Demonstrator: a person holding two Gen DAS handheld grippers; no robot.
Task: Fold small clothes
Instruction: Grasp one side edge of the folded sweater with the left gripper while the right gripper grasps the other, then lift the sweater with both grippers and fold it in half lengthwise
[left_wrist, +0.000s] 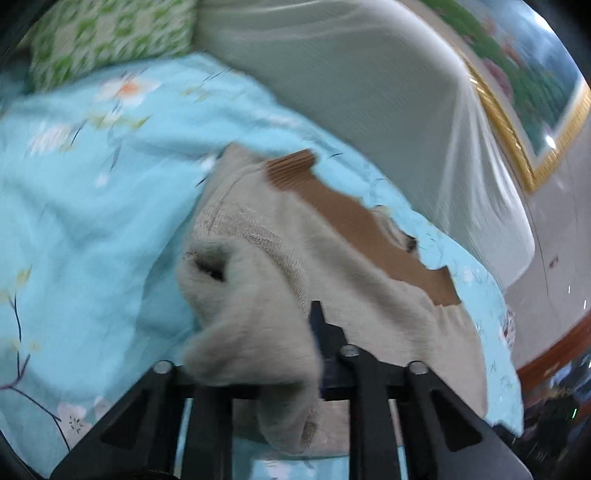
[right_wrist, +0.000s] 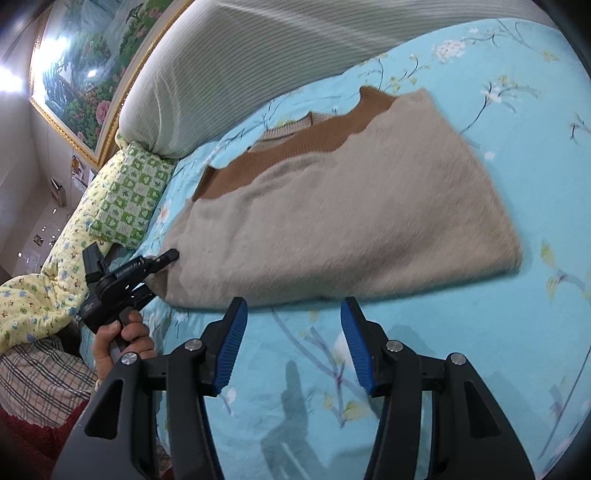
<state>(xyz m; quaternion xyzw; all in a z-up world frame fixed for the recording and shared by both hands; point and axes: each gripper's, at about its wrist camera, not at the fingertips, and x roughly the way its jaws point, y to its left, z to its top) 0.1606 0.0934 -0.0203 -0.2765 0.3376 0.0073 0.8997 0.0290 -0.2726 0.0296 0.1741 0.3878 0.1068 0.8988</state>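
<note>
Sweater (right_wrist: 343, 206): beige with a brown collar band, lying flat on the sheet (right_wrist: 461, 350), just ahead of the right tongs and apart from them.
Left tongs (left_wrist: 295, 354): clamped on a bunched beige fold of the sweater (left_wrist: 332, 266), which drapes over one finger and hides it.
Right tongs (right_wrist: 293, 339): blue pads wide apart, nothing between them, above bare sheet.
Left hand (right_wrist: 122, 343): grips the left tongs' handle, left of the right tongs.
Pillow (right_wrist: 129, 199): green-checked, beyond the left tongs, beside the headboard (right_wrist: 229, 74).
</note>
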